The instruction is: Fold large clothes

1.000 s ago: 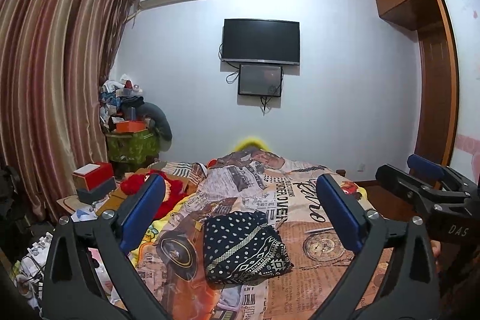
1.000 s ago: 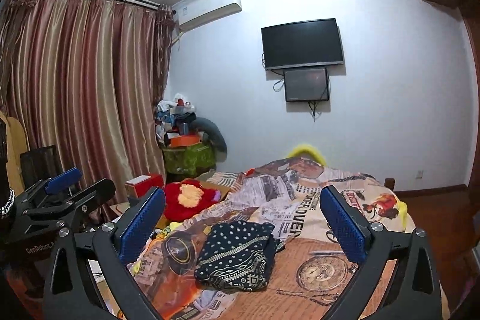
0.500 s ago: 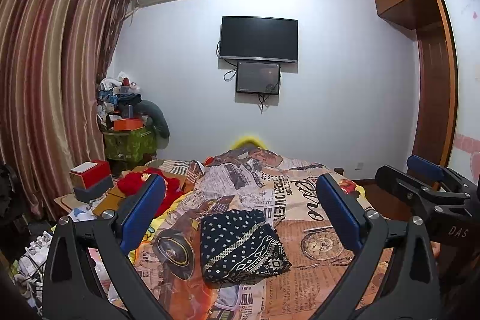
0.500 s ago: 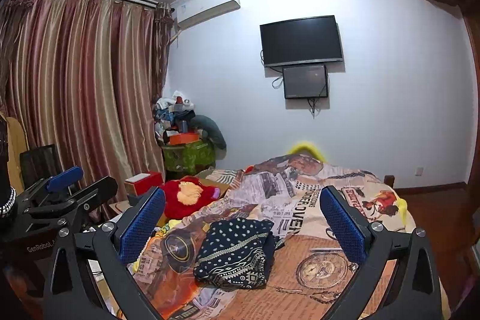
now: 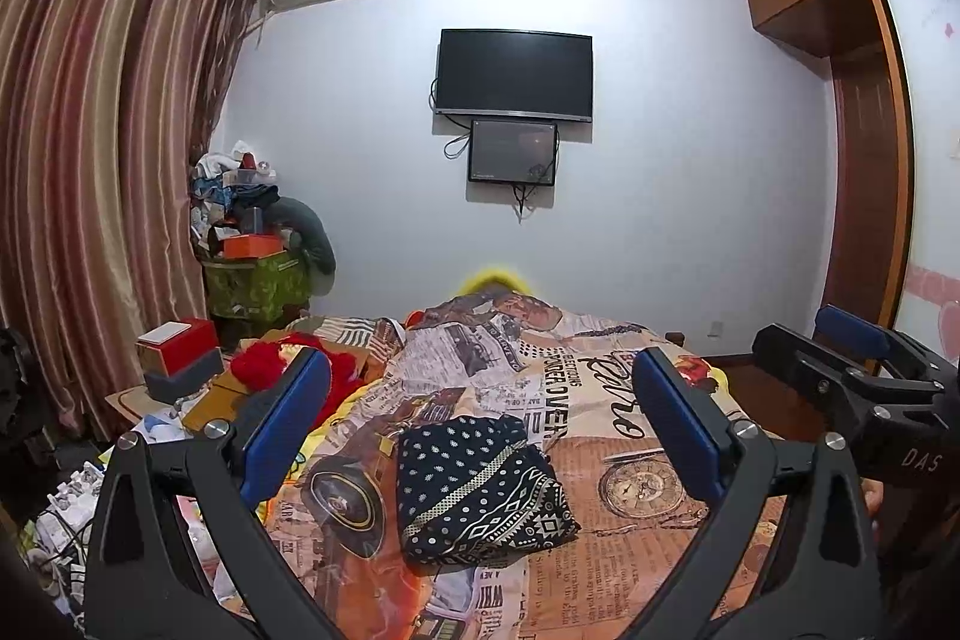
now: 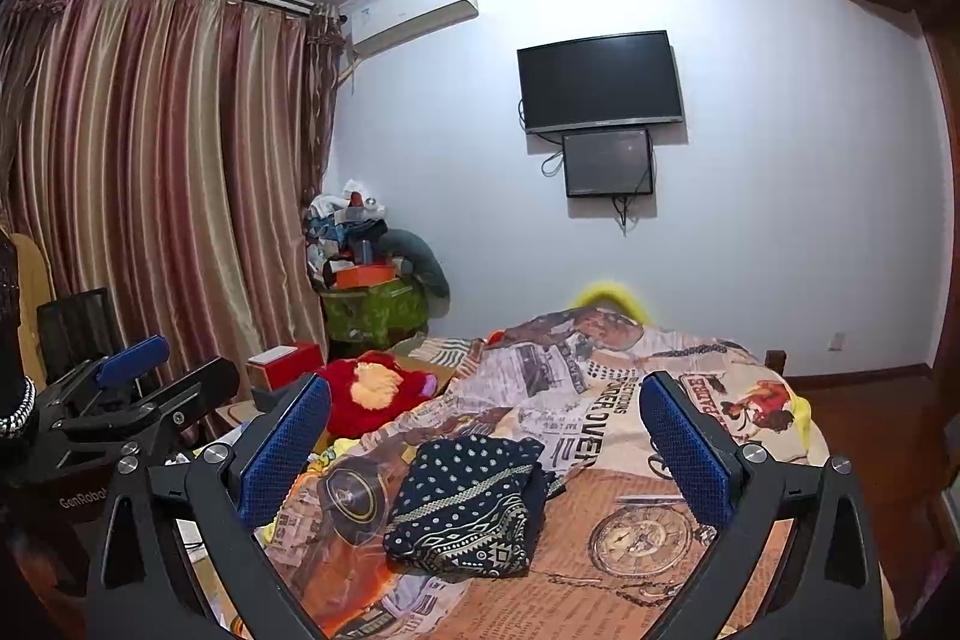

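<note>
A dark navy garment [image 5: 474, 490] with white dots and a patterned border lies folded into a compact rectangle on the bed's printed cover [image 5: 600, 400]; it also shows in the right wrist view [image 6: 468, 505]. My left gripper [image 5: 480, 430] is open and empty, held above and short of the garment. My right gripper [image 6: 483, 442] is open and empty too, likewise held back from the garment. The right gripper shows at the right edge of the left wrist view [image 5: 852, 364], and the left gripper at the left edge of the right wrist view [image 6: 138, 388].
A red plush toy [image 6: 372, 394] lies left of the garment. A red box [image 5: 177, 346] and clutter fill the floor at left. Striped curtains [image 6: 150, 172] hang on the left, a television [image 5: 513, 73] on the far wall, a wooden wardrobe [image 5: 864, 160] at right.
Both views have drifted slightly; the garment sits a touch lower and nearer in frame. Both grippers stay open and the garment has not moved on the bed.
</note>
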The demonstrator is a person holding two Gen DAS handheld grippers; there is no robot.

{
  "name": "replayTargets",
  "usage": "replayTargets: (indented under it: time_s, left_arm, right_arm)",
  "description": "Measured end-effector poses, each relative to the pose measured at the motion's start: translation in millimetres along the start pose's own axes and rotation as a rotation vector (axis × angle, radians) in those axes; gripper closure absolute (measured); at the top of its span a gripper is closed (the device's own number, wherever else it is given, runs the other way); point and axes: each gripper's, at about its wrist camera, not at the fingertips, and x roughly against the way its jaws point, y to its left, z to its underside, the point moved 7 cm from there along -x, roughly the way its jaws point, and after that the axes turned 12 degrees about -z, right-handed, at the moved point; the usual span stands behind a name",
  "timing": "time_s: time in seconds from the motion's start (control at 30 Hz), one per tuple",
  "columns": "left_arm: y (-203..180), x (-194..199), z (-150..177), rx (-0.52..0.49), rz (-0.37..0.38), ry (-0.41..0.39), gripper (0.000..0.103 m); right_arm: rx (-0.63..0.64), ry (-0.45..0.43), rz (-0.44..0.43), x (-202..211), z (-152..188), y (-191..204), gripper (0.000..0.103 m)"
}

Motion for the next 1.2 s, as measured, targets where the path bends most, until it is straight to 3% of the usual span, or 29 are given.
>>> replayTargets:
  time_s: [1.2]
  left_arm:
    - [2.4,-1.2,1.3,0.001,0.055,0.015,0.002]
  right_arm:
    - [-0.009,-0.004,0.019,3.2,-1.4,-4.4,0.0]
